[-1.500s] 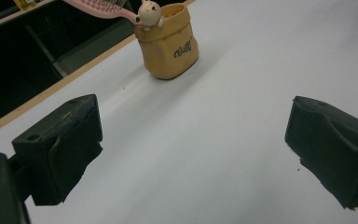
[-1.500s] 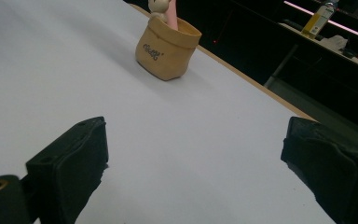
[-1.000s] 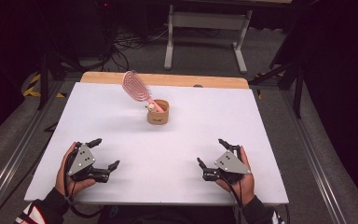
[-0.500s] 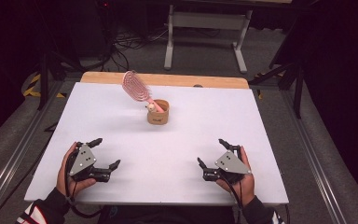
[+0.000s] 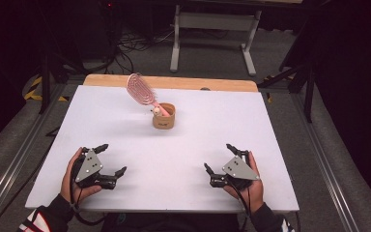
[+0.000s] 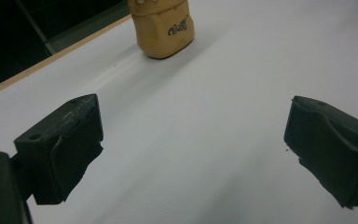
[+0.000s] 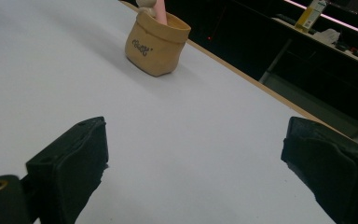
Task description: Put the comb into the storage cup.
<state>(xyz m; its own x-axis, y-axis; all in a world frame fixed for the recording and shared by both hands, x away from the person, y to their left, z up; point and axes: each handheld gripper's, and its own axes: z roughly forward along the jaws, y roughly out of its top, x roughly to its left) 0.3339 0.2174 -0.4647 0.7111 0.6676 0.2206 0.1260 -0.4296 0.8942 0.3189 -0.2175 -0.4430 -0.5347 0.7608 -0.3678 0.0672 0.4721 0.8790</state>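
**Left gripper nudges, nothing picked up yet**

Barely anything has moved over the last second — the left gripper (image 5: 111,162) has shifted slightly on the near-left of the table (image 5: 280,125), its hand turning a touch; the right gripper (image 5: 220,163) sits where it was at near-right. Both have jaws spread wide, nothing between them — the two gripper views confirm it, bare white surface between the pads.

Tan cup (image 5: 164,116) hasn't budged: upright, mid-table toward the far edge, well apart from both grippers. Pink hairbrush (image 5: 142,92) stands in it handle-down, head leaning out to the left and away.

Read: no contact so far, this is a ready pose. Both gripper cameras point at the cup (image 6: 164,25) (image 7: 155,44), so a reach forward looks like the next move — either side could take it.
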